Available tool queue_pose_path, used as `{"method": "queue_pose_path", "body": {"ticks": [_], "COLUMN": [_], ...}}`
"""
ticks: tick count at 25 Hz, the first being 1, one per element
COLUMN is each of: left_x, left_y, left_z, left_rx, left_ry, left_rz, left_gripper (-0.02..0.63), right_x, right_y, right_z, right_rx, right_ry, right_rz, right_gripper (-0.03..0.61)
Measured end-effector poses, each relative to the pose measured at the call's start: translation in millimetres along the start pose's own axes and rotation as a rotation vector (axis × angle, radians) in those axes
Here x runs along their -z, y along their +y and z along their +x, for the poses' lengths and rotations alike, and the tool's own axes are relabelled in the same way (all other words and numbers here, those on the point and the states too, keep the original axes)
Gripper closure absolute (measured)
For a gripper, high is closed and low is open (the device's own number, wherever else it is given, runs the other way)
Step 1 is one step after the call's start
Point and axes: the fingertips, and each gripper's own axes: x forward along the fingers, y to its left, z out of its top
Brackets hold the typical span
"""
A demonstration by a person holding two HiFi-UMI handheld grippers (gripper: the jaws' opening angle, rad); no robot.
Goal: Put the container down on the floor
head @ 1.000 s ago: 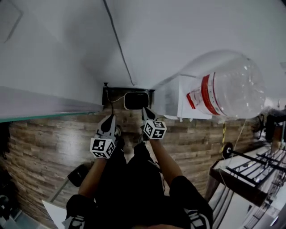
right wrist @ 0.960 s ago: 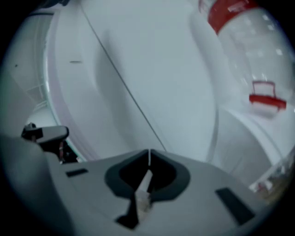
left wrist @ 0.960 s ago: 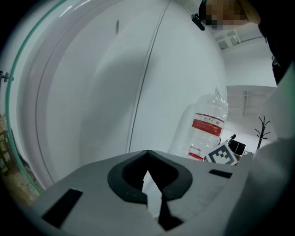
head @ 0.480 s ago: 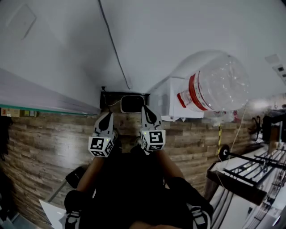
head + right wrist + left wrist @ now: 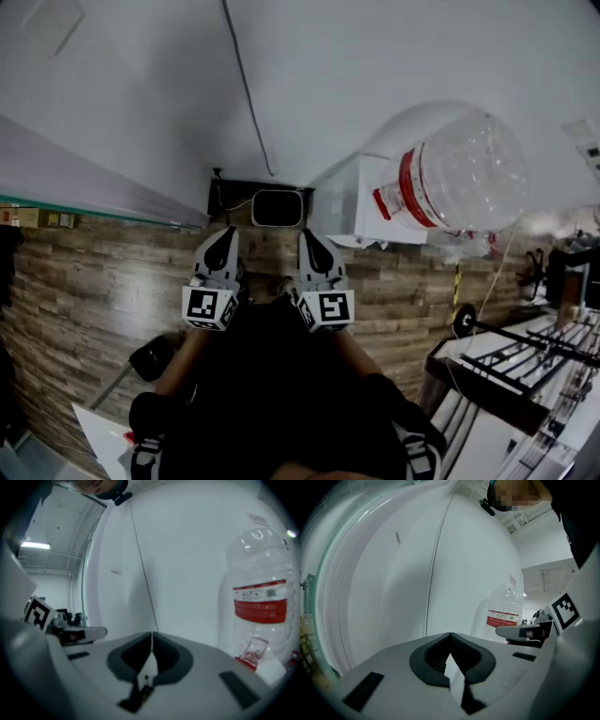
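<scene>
Left tongs [image 5: 223, 242] and right tongs [image 5: 312, 242] are side by side, both pointing toward the white wall [image 5: 375, 75]. Each pair is closed tip to tip with nothing between. The clear water jug [image 5: 459, 178], with a red label, sits atop a white box-shaped unit [image 5: 356, 202] against the wall, right of the right tongs and well apart from both. Wood-plank floor [image 5: 94, 281] lies below

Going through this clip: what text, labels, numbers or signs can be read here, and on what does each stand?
No text here can be read.
Red-and-white label on the water bottle: lines of print and a barcode-like strip, too small and blurred to read.
Marker cubes: black-and-white square patterns only, no letters or numbers.
</scene>
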Motion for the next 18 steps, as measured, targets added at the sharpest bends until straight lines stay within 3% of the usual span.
{"method": "queue_pose_path", "body": {"ticks": [8, 18], "left_x": [3.8, 7.7], "left_y": [-3.1, -4.7], "left_z": [2.3, -4.5], "left_rx": [0.001, 0.000], "left_ry": [-0.005, -0.006], "left_rz": [-0.011, -0.026], "left_gripper": [0.588, 0.587], "right_x": [4.9, 12.4], "right_y": [1.0, 0.7], "right_z": [-9.6, -16.8], "right_rx": [-0.010, -0.004], "right_ry": [-0.011, 0.003], "right_rz": [0.075, 0.075], "right_gripper": [0.545, 0.546]}}
